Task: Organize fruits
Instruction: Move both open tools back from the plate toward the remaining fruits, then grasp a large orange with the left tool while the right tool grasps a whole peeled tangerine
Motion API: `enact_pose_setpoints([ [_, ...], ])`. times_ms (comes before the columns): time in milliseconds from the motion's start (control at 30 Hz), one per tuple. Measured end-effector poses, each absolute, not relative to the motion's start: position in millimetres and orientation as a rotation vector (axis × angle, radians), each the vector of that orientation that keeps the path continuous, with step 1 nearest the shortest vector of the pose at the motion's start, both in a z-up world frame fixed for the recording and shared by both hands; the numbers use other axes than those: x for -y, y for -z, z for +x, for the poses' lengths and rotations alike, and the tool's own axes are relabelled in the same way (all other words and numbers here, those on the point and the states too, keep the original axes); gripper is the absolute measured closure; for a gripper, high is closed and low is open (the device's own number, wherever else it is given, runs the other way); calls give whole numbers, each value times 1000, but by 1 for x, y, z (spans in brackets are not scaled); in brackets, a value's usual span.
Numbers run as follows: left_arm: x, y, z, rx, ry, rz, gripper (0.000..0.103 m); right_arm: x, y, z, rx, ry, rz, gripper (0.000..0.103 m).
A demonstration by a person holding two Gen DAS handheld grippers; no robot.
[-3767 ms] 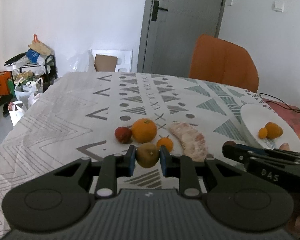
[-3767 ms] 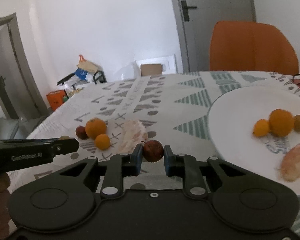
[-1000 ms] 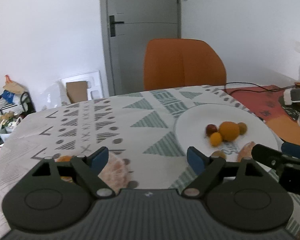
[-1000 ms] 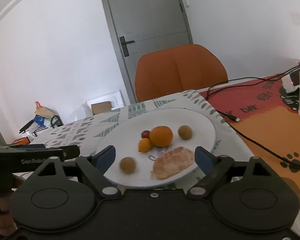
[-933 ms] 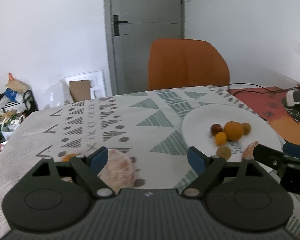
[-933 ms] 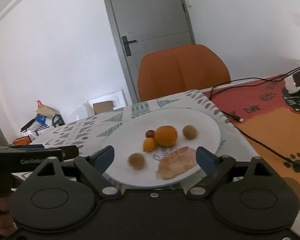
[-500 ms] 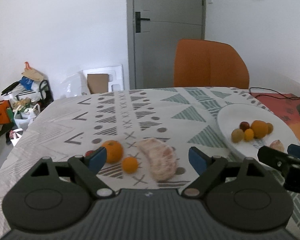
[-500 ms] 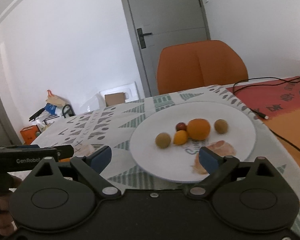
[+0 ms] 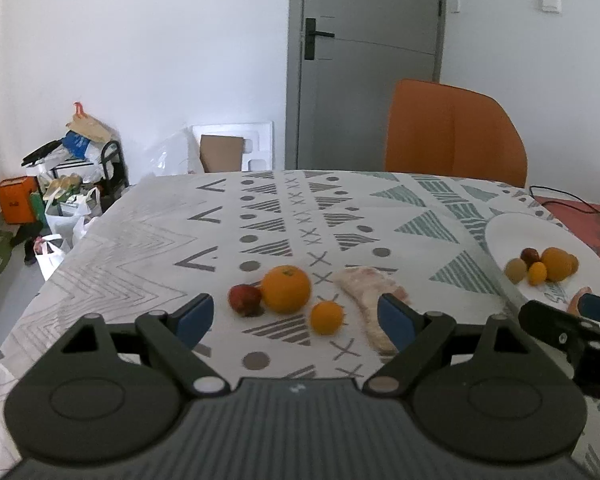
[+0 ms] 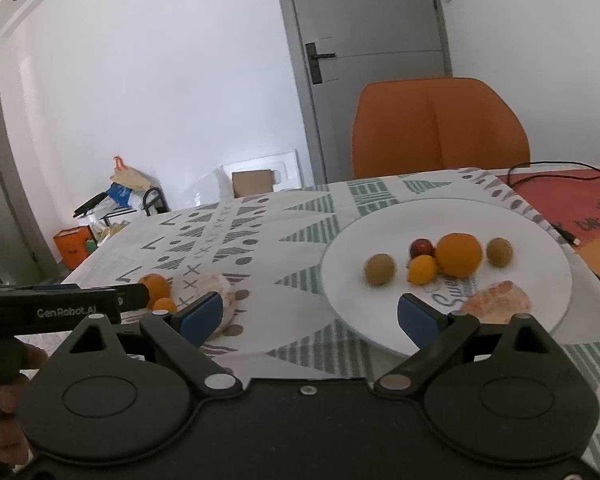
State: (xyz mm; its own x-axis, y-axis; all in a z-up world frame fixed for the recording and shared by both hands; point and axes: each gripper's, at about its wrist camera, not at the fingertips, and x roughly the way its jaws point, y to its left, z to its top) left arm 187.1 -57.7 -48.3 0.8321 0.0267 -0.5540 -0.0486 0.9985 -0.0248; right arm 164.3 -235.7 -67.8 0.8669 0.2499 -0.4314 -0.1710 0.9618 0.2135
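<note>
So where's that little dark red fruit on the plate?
In the right wrist view, the dark red fruit sits on the white plate, tucked behind the small orange, beside the big orange.

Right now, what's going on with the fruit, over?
Both tools open, empty: left tool, right tool. Six pieces on plate. Four on tablecloth, big orange among them. Nothing in the way.

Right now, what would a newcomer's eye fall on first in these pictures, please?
Probably the white plate with its cluster of fruit around a big orange, beside the right gripper. Next, the loose fruit on the patterned tablecloth between the left gripper's open fingers.
</note>
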Motion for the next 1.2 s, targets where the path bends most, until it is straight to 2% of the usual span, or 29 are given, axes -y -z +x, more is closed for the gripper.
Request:
enact_pose_setpoints([
  [533, 14, 56, 199, -607, -88, -108, 15, 192, 68, 186, -499, -295, 121, 9],
  [733, 2, 57, 208, -608, -91, -147, 15, 178, 68, 195, -513, -310, 100, 22],
  [867, 3, 56, 214, -604, -77, -160, 15, 176, 70, 205, -547, -329, 117, 38],
  [1200, 9, 62, 220, -602, -19, -163, 16, 157, 86, 225, -633, -405, 111, 60],
])
